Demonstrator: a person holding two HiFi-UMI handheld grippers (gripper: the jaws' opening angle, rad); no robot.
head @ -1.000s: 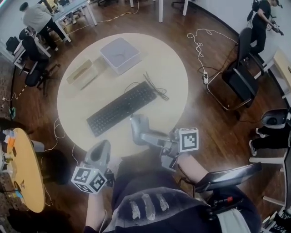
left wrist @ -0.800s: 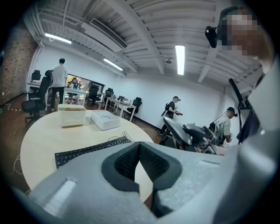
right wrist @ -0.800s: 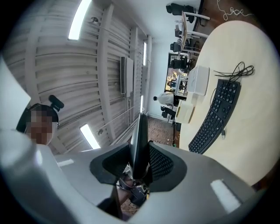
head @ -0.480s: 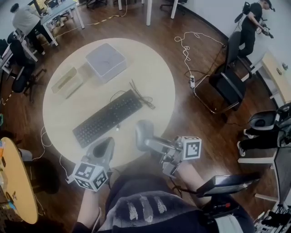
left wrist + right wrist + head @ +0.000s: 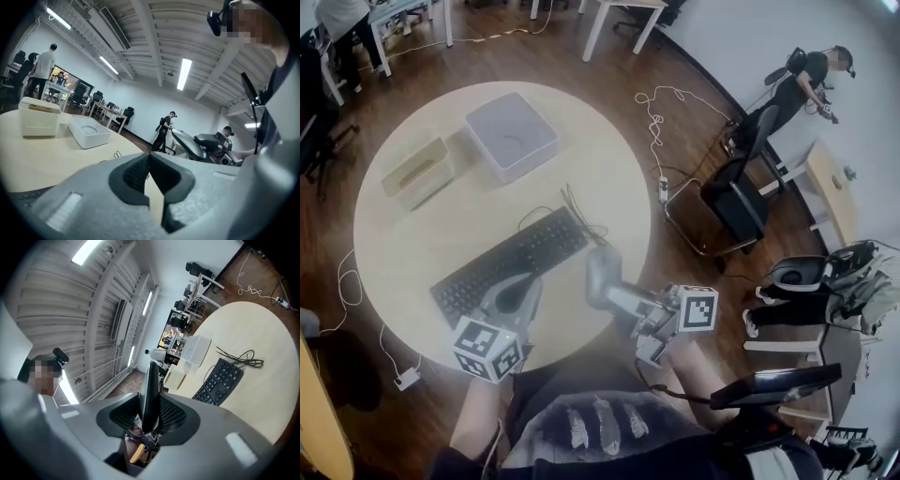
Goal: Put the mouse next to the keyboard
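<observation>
One dark, thin thing, likely the mouse (image 5: pixel 149 380), sits pinched in the right gripper (image 5: pixel 151 414) over the counter (image 5: pixel 412 225), near the keyboard (image 5: pixel 511 264). It looks light, hard and smooth, so hold its sides. The left gripper (image 5: pixel 150 161) is closed and holds nothing. The round counter is flat; the floor (image 5: pixel 675 56) is wood.

Round table, viewed from above.
Keyboard (image 5: pixel 511 265) lies slantwise mid-table (image 5: pixel 394 234), cable (image 5: pixel 581 211) behind its right end. Square box (image 5: pixel 512 136) at far side, open container (image 5: pixel 417 172) left of it. Left gripper (image 5: pixel 514 292) over keyboard's near edge; right gripper (image 5: pixel 602 272), mouse (image 5: pixel 150 380) between jaws, just right of keyboard.
</observation>
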